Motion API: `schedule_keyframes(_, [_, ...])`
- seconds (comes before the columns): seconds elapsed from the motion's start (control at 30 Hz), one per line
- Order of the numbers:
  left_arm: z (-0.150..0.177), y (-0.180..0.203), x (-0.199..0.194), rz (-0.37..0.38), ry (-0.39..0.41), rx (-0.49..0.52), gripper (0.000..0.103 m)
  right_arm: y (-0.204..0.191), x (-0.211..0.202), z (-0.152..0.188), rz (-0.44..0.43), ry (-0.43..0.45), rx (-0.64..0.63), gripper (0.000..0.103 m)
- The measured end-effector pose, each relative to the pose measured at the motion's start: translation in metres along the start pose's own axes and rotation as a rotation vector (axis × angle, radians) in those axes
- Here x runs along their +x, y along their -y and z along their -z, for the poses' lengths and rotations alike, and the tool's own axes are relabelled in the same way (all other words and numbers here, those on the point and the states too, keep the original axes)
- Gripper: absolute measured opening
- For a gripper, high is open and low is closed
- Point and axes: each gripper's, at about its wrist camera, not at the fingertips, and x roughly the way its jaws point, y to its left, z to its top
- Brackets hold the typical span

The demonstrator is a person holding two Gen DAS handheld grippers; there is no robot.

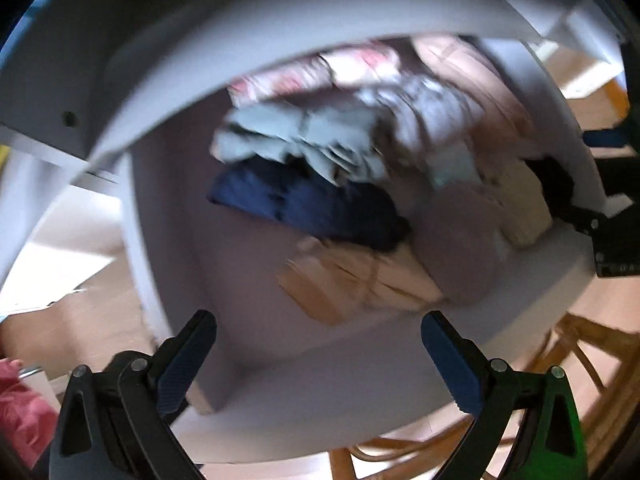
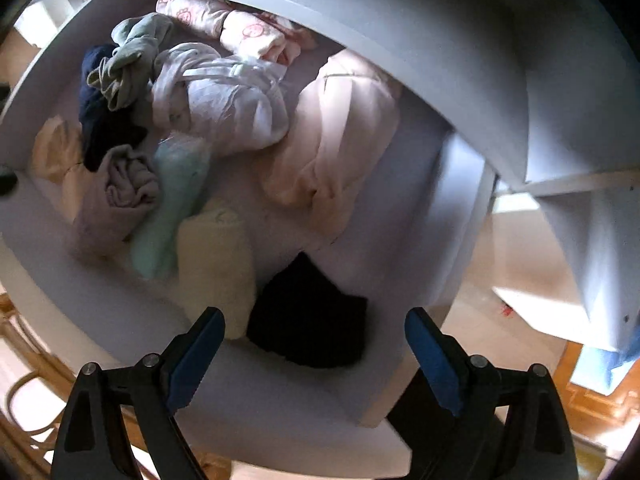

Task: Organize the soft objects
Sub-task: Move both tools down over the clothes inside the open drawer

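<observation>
We look down on a white shelf (image 2: pixel 360 240) strewn with loose clothing, a second white board overhanging it across the top of both frames. Largest in the right wrist view is the pale pink garment (image 2: pixel 344 136), right of centre, its long axis running from upper right down toward the middle. Left of it lies a crumpled white garment (image 2: pixel 224 108), then a mauve roll (image 2: pixel 116 196) at mid-left, a cream folded piece (image 2: pixel 218 264) and a mint strip (image 2: pixel 172 208) stretched top to bottom between them.

The relation that matters sits at the lower centre: a black bundle (image 2: pixel 310 316) lies directly ahead of the right tongs (image 2: pixel 316 340), just beyond the tips and nearly centred in their gap, touching the cream piece on its left. These tongs stand spread wide, grasping nothing.

The left wrist view is blurred. Its tongs (image 1: pixel 320 344) are likewise released and empty, and the nearest cloth, a tan piece (image 1: pixel 352 284), lies above the gap at mid-frame with a navy garment (image 1: pixel 316 208) behind it. We judge the right hand the nearer to a pick, the black bundle calling for only a short forward reach.
</observation>
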Motion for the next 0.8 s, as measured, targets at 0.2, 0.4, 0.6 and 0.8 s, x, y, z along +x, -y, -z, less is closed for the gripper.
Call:
schedule_keyframes(0.2, [0.005, -0.009, 0.006, 0.098, -0.066, -0.07, 0.103, 0.021, 0.01, 0.004, -0.141, -0.076, 0.089, 0.093])
schedule_keyframes(0.4, [0.019, -0.032, 0.02, 0.195, -0.142, -0.206, 0.103, 0.032, 0.02, 0.008, -0.186, -0.126, 0.141, 0.092])
schedule_keyframes(0.6, [0.023, -0.028, 0.027, 0.213, -0.182, -0.194, 0.103, 0.044, 0.036, 0.014, -0.24, -0.197, 0.163, 0.092])
schedule_keyframes(0.8, [0.035, -0.028, 0.039, 0.245, -0.262, -0.172, 0.103, 0.033, 0.044, 0.018, -0.22, -0.25, 0.072, 0.092])
